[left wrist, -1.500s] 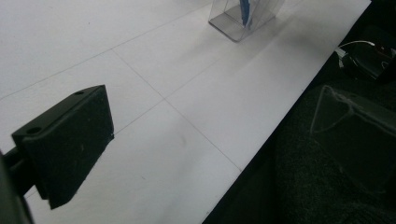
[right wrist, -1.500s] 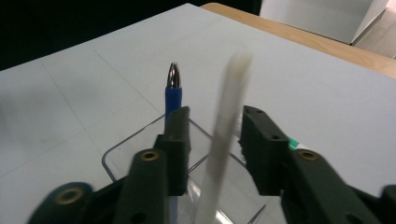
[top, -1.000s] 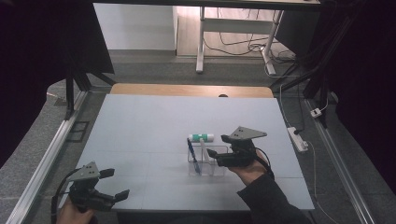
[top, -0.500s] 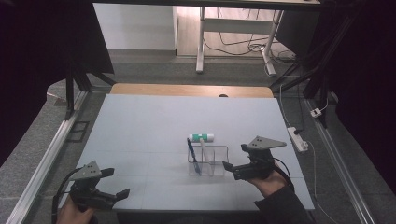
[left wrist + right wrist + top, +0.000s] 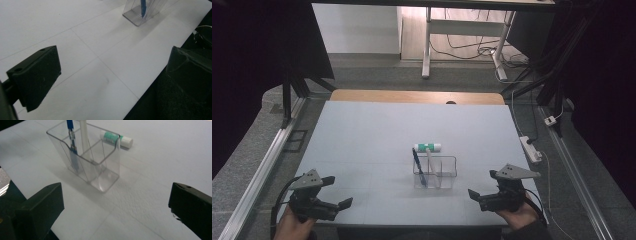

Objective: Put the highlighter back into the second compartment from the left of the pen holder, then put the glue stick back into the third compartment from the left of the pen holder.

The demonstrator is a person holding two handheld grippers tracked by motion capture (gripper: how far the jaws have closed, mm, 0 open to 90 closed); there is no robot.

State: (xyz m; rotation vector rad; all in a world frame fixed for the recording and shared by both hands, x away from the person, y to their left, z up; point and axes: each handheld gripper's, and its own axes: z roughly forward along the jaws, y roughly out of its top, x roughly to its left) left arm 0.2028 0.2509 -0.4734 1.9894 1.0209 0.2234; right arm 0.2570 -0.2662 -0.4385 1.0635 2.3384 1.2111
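Observation:
A clear plastic organizer (image 5: 443, 175) (image 5: 103, 173) (image 5: 136, 15) stands right of the white table's centre. A blue pen (image 5: 417, 166) (image 5: 72, 147) (image 5: 143, 6) leans in its left compartment. Beside that, a white pen (image 5: 430, 159) (image 5: 83, 137) stands in it. Just behind the organizer lies a white glue stick with a green label (image 5: 428, 147) (image 5: 116, 138). My right gripper (image 5: 483, 184) (image 5: 115, 210) is open and empty, near the front right corner, apart from the organizer. At the front left, my left gripper (image 5: 337, 191) (image 5: 112, 75) is open and empty over the table's front edge.
A white power strip (image 5: 530, 149) with cables lies off the table's right side. A wooden strip (image 5: 417, 96) runs along the far edge. A metal rail (image 5: 259, 175) borders the left. Desk legs (image 5: 427, 45) and cables stand on the floor beyond.
My right gripper has drawn back from the organizer toward the front right corner, open and empty. The white pen stays in the organizer. The left gripper has hardly moved.

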